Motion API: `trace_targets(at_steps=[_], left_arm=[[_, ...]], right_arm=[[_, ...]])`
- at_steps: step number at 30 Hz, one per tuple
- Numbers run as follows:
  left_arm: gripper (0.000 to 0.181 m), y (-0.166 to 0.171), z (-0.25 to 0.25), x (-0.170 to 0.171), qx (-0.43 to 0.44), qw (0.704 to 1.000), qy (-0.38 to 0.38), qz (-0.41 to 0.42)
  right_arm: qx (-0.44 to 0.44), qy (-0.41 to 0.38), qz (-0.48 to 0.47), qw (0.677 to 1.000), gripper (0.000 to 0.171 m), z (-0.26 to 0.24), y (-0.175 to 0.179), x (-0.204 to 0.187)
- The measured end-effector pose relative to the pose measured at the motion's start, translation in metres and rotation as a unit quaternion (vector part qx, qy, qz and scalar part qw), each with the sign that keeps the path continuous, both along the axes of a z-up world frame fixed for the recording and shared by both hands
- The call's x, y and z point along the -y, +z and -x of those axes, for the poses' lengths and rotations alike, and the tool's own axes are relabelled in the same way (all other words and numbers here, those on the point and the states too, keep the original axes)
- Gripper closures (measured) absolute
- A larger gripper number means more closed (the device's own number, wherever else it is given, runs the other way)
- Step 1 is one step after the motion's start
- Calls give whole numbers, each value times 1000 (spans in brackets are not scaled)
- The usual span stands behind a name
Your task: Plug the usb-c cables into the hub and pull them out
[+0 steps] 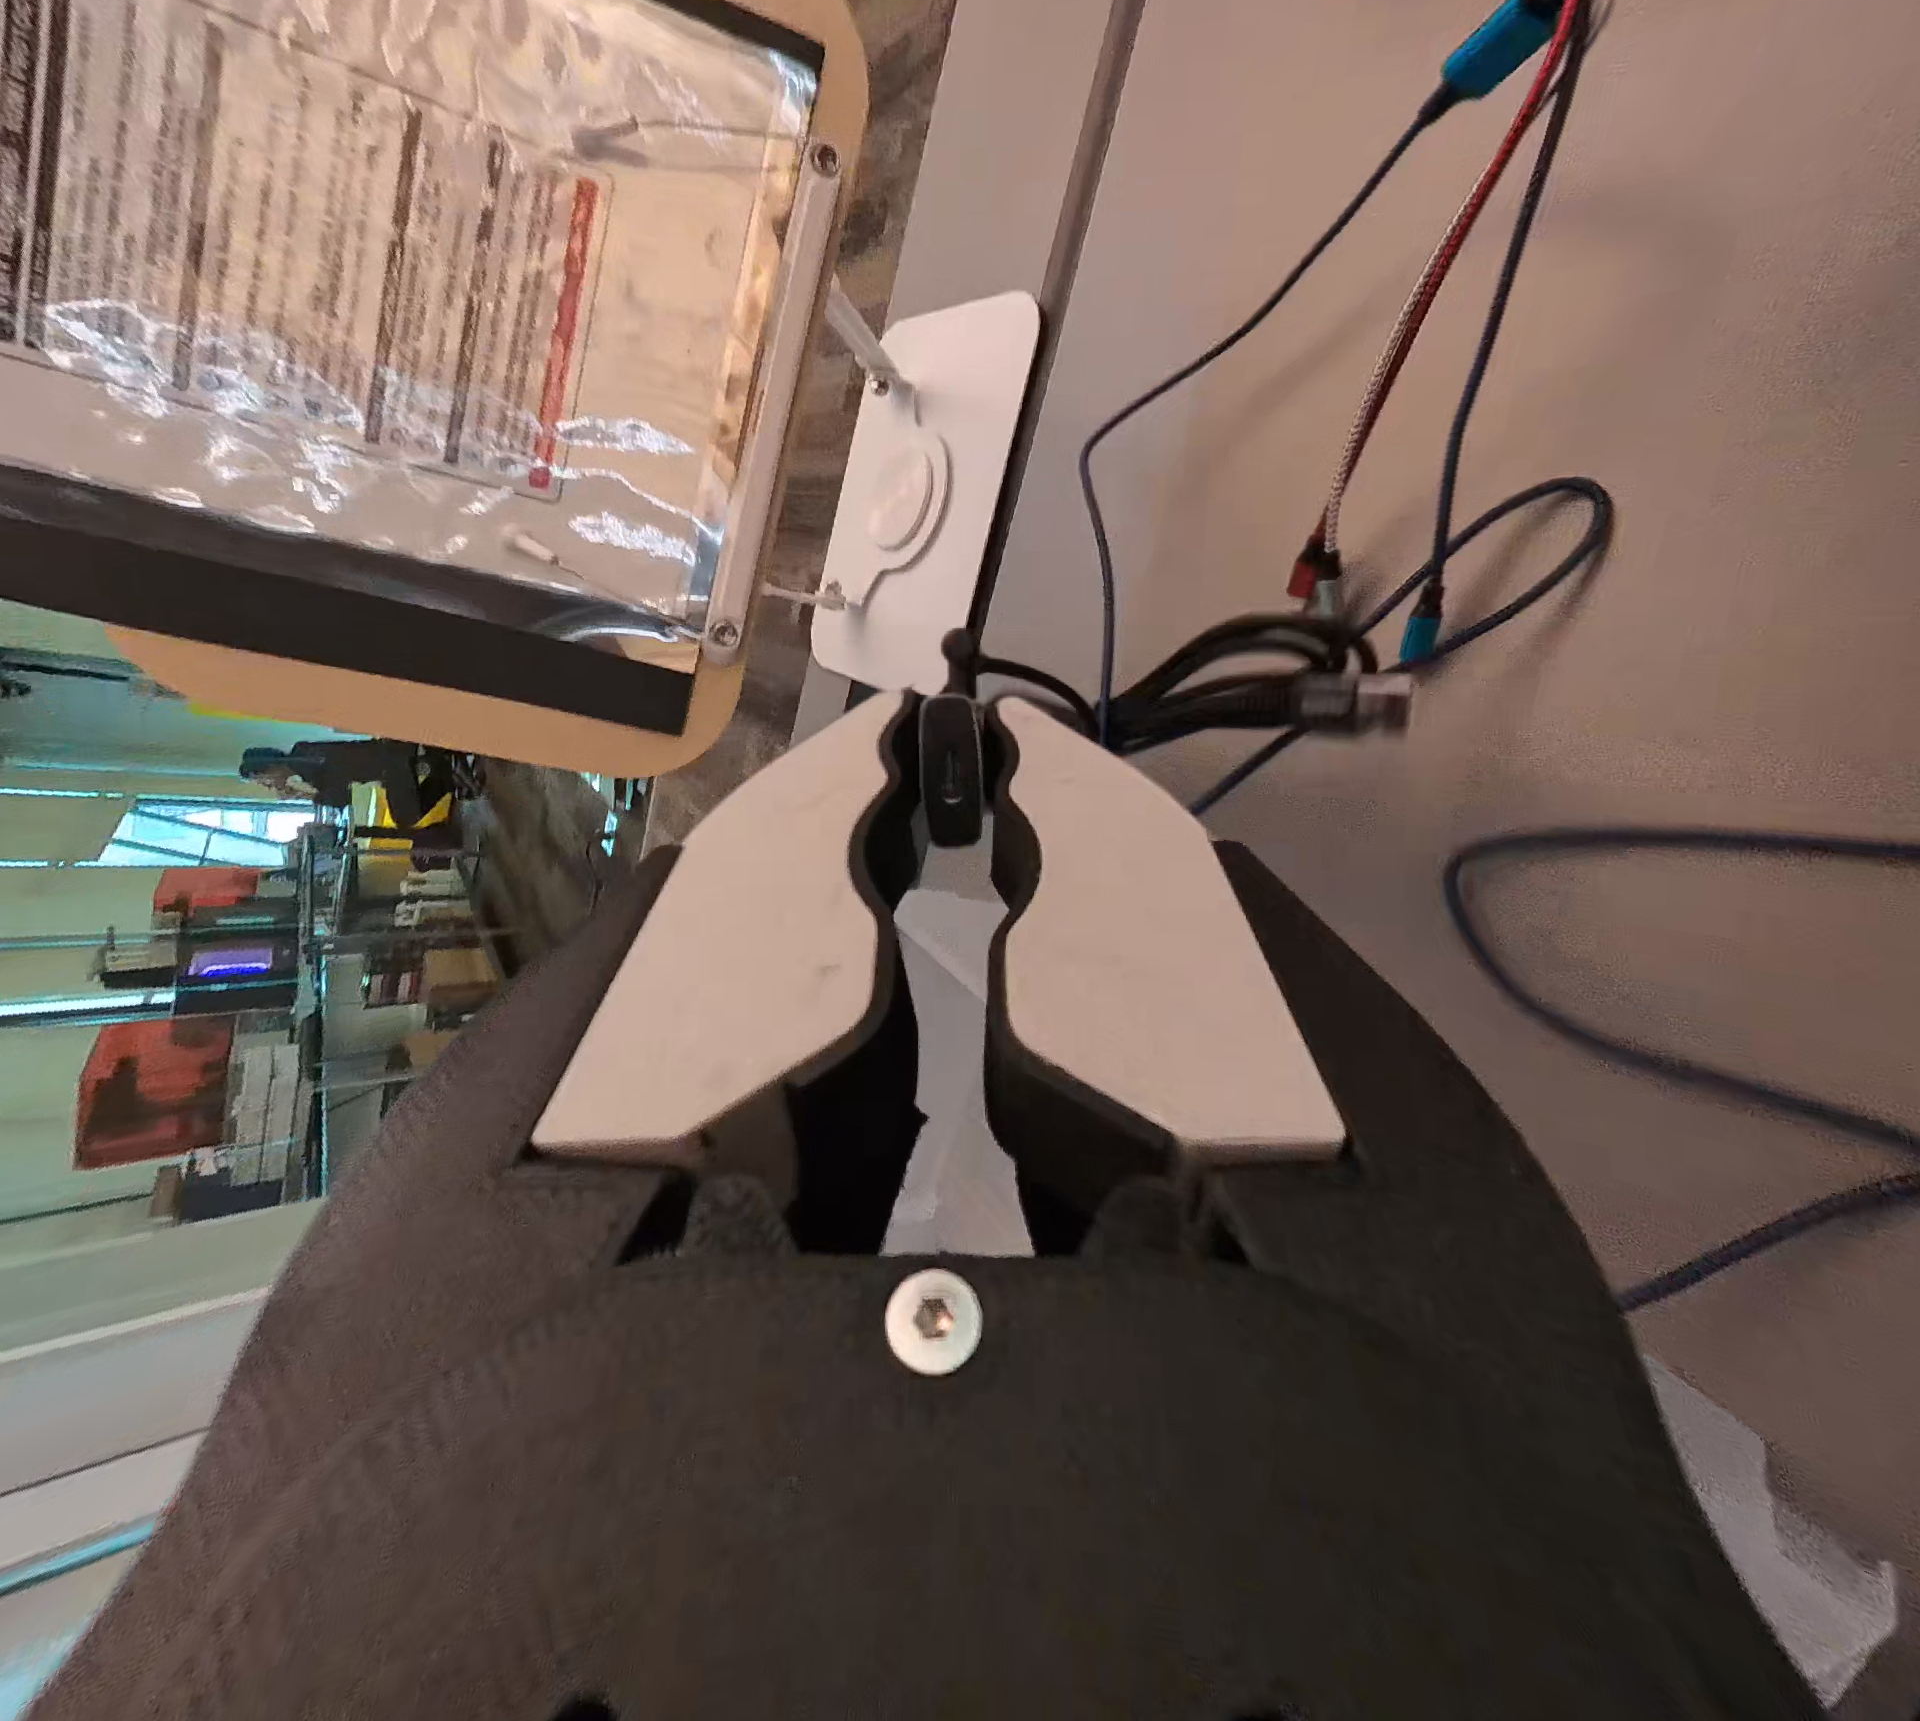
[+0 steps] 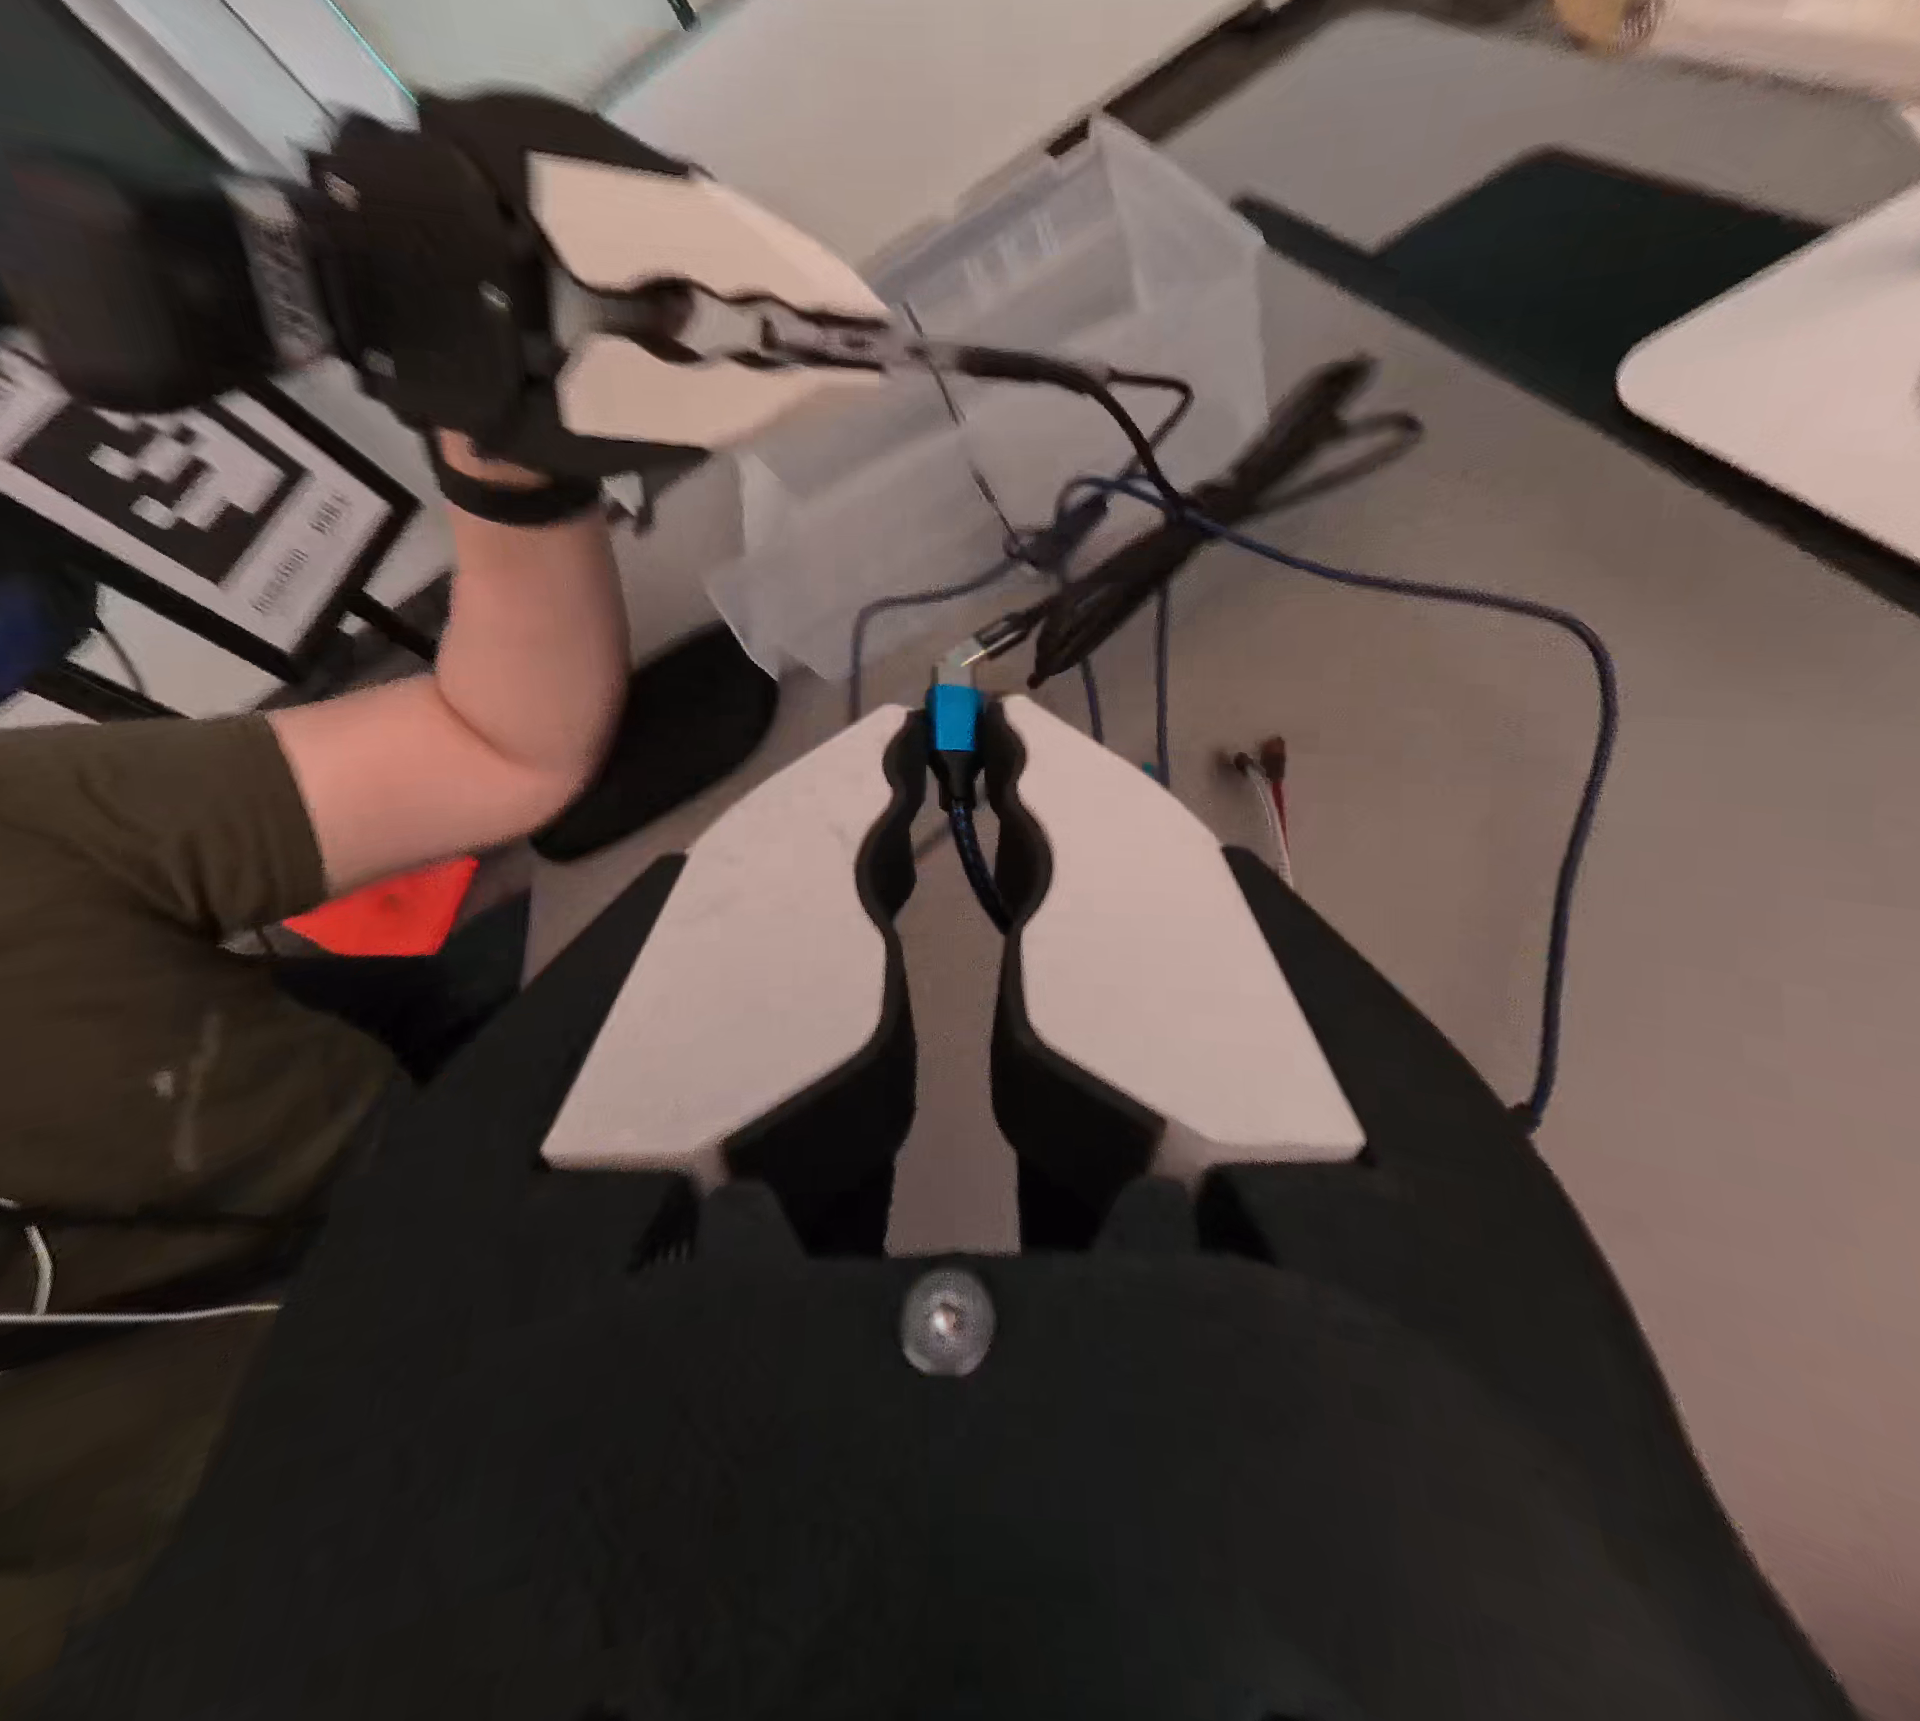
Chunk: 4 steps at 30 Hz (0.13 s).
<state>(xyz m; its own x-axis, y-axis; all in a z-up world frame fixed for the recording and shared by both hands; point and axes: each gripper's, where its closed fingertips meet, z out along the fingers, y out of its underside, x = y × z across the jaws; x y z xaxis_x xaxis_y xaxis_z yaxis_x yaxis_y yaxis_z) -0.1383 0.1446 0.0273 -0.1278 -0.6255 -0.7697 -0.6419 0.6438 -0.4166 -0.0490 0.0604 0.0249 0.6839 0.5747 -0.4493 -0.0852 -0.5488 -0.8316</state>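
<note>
My left gripper (image 1: 948,721) is shut on a small black hub (image 1: 951,783), held up off the grey table (image 1: 1714,424). The hub's black cable runs down to a bundle (image 1: 1226,684). In the right wrist view the left gripper (image 2: 883,336) is at the upper left, blurred, with the black cable (image 2: 1039,367) trailing from it. My right gripper (image 2: 954,715) is shut on a blue USB-C plug (image 2: 954,724); its silver tip points forward over the table. Loose on the table lie another blue plug (image 1: 1418,632), a red plug (image 1: 1314,570) and a red-white braided cable (image 1: 1392,341).
A sign holder with a plastic-covered sheet (image 1: 416,269) on a white base (image 1: 935,476) stands at the table's left edge. A clear plastic bag (image 2: 1039,300) lies behind the cables. A person's arm (image 2: 520,684) holds the left gripper. A white slab (image 2: 1818,404) is at the right. The gap from one gripper's tips to the other's is roughly 12 cm.
</note>
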Motion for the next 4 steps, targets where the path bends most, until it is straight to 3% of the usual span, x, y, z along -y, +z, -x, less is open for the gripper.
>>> trace_targets(at_steps=[4], left_arm=[[172,-4,2,-1,-20,1000,10,-4]], right_arm=[[80,3,72,994,160,-1,-42,-3]])
